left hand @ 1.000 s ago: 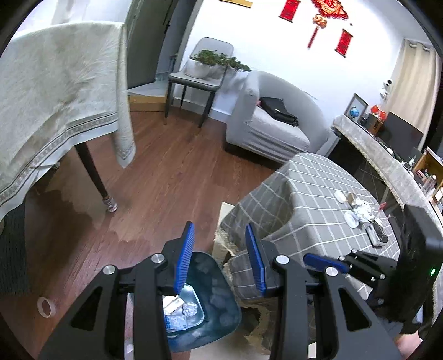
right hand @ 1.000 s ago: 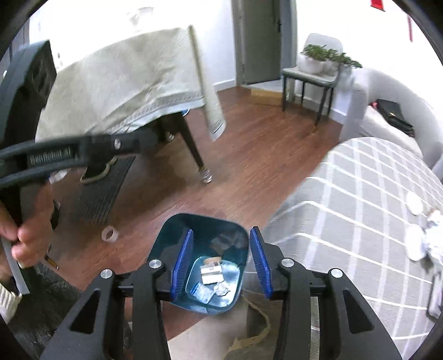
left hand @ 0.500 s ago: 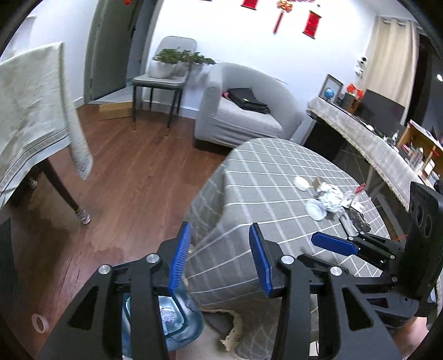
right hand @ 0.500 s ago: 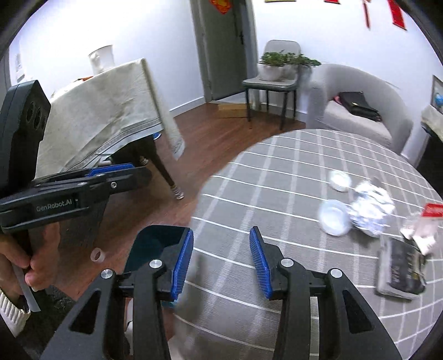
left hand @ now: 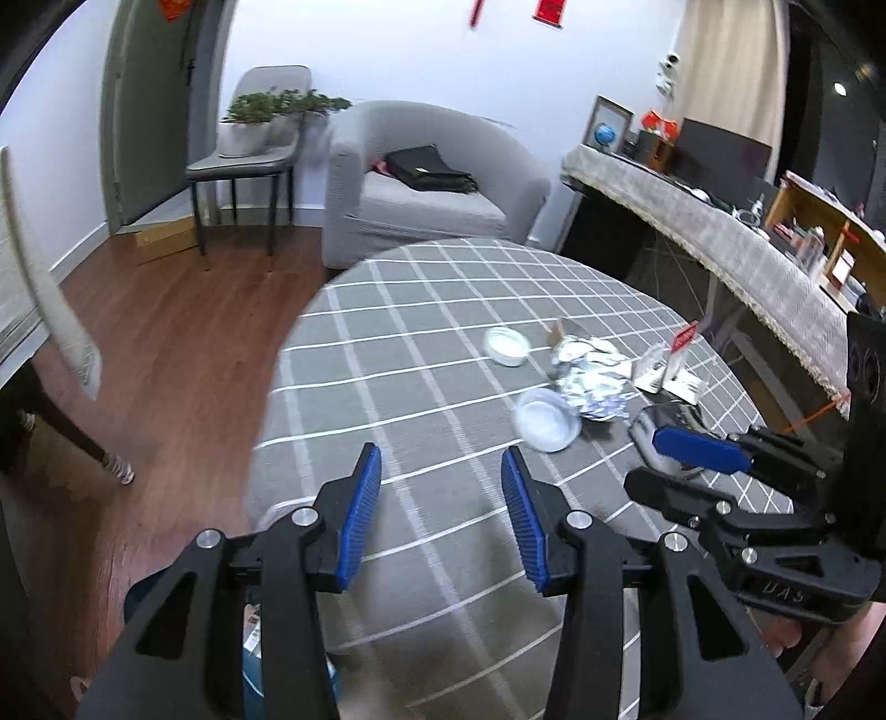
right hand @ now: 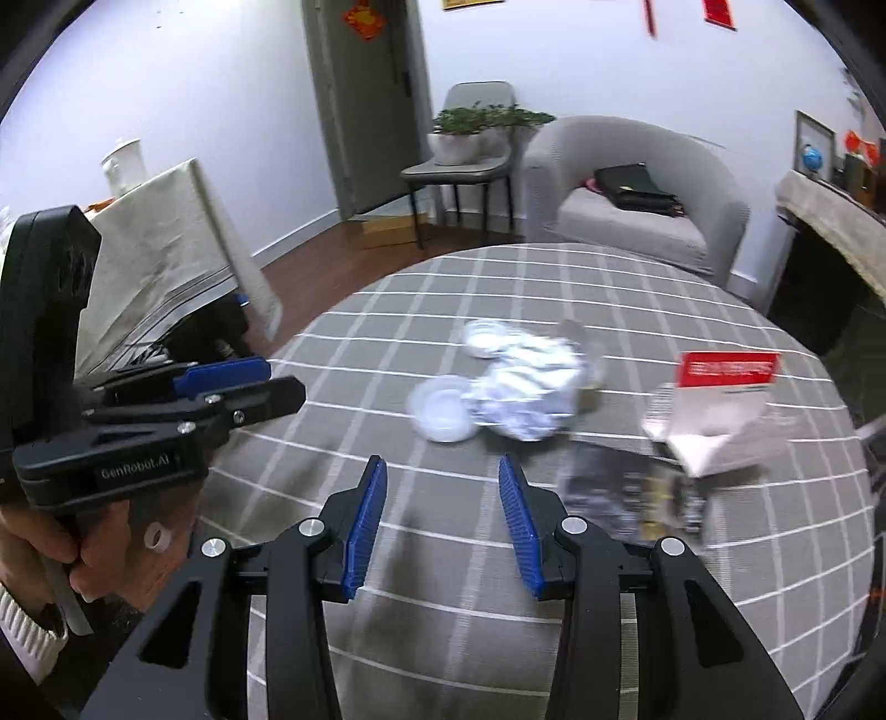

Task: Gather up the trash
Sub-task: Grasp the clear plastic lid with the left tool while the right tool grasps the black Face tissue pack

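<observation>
Two empty grippers above a littered round table

The round table in grey checked cloth [left hand: 443,332] carries the trash: crumpled silver foil [right hand: 526,396] mid-table, two clear plastic lids [right hand: 443,412] touching it. The left gripper [left hand: 441,498], jaws just widened, and right gripper [right hand: 440,504] hover near the foil, both parted, gripping nothing.

Setting: home living room. Evidence: grey armchair [left hand: 426,188] against the white wall, wooden floor [left hand: 183,343], round table under a grey checked cloth [left hand: 443,310], potted plant [left hand: 277,111] on a side chair [left hand: 243,160]. Red paper decorations [right hand: 720,14] hang high. Long sideboard [left hand: 692,221] carries a small globe [left hand: 603,133] and a dark screen [left hand: 720,149].
</observation>
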Demonstrator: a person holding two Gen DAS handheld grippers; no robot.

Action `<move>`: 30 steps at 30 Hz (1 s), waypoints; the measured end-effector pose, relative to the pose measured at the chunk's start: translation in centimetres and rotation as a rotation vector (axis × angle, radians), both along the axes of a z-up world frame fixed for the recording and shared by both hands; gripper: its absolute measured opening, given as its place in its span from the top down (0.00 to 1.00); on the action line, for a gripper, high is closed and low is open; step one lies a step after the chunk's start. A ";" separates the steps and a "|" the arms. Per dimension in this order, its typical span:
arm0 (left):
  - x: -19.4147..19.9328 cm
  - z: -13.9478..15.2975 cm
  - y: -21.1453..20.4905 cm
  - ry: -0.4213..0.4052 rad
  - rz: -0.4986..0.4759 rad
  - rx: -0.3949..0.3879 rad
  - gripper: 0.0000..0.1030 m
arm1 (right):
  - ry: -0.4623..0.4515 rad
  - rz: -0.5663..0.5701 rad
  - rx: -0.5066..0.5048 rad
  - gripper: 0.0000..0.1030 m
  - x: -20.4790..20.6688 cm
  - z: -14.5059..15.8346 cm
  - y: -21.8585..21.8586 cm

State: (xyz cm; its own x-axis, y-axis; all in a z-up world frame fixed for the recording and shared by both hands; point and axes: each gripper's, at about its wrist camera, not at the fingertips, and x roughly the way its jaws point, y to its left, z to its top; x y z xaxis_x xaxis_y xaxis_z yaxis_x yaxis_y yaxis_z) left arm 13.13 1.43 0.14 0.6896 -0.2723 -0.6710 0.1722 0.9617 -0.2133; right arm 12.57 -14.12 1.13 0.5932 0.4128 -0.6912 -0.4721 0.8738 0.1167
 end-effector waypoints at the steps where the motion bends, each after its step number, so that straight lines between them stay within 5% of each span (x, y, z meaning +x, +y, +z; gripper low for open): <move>1: 0.2 0.0 -0.5 0.004 -0.013 0.002 0.50 | -0.007 -0.013 -0.005 0.59 0.1 0.1 -0.7; 8: 2.2 -0.7 -3.5 0.023 -0.065 0.038 0.48 | -0.033 -0.085 -0.035 0.57 0.4 0.7 -3.9; 10: 2.8 -1.1 -4.3 0.033 -0.078 0.052 0.48 | -0.036 -0.102 -0.040 0.49 0.5 0.6 -4.5; 23: 4.0 -2.3 -7.0 0.070 -0.118 0.119 0.48 | 0.005 -0.141 -0.045 0.33 0.2 -0.5 -7.4; 30: 4.4 -2.4 -8.3 0.058 -0.114 0.160 0.60 | 0.073 -0.145 -0.015 0.26 0.5 -1.7 -8.3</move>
